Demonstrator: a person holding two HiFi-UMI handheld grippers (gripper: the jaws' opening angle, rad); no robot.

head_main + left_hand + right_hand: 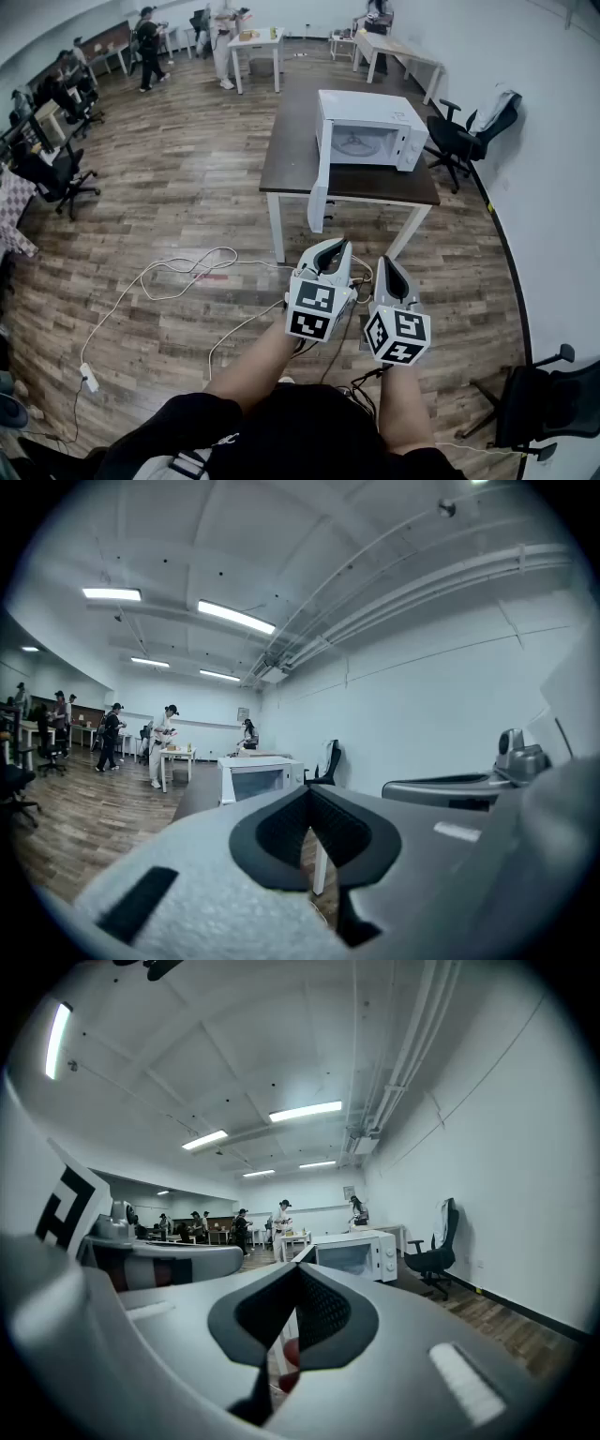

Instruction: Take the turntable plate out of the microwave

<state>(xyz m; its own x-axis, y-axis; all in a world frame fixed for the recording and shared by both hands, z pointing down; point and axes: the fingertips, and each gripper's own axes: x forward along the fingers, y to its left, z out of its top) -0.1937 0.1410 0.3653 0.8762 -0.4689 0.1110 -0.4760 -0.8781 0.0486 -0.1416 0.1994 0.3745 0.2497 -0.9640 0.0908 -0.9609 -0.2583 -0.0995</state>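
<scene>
Off to your left a white cable point(178, 267) loops over the wooden floor point(187, 178), so mind your feet on the way in. Your left tongs point(339, 248) are pressed together with nothing between them, held about level in front of you. Ahead, well apart from both pairs, the bench point(291, 159) carries the microwave point(370, 131), with its door point(323, 178) open on the left side. The turntable plate point(357, 143) lies flat inside the cavity and looks like a pale glass disc. Expect it to be stiff, weighty for its thinness, slick and breakable, and probably sitting loose on its support. Take it at the near rim, pinching top and underside. Steady the far edge with the second pair so it cannot tip. Your right tongs point(387, 265), just beside the left, are likewise closed on nothing. A black office chair point(464, 136) stands to the right of the bench.
</scene>
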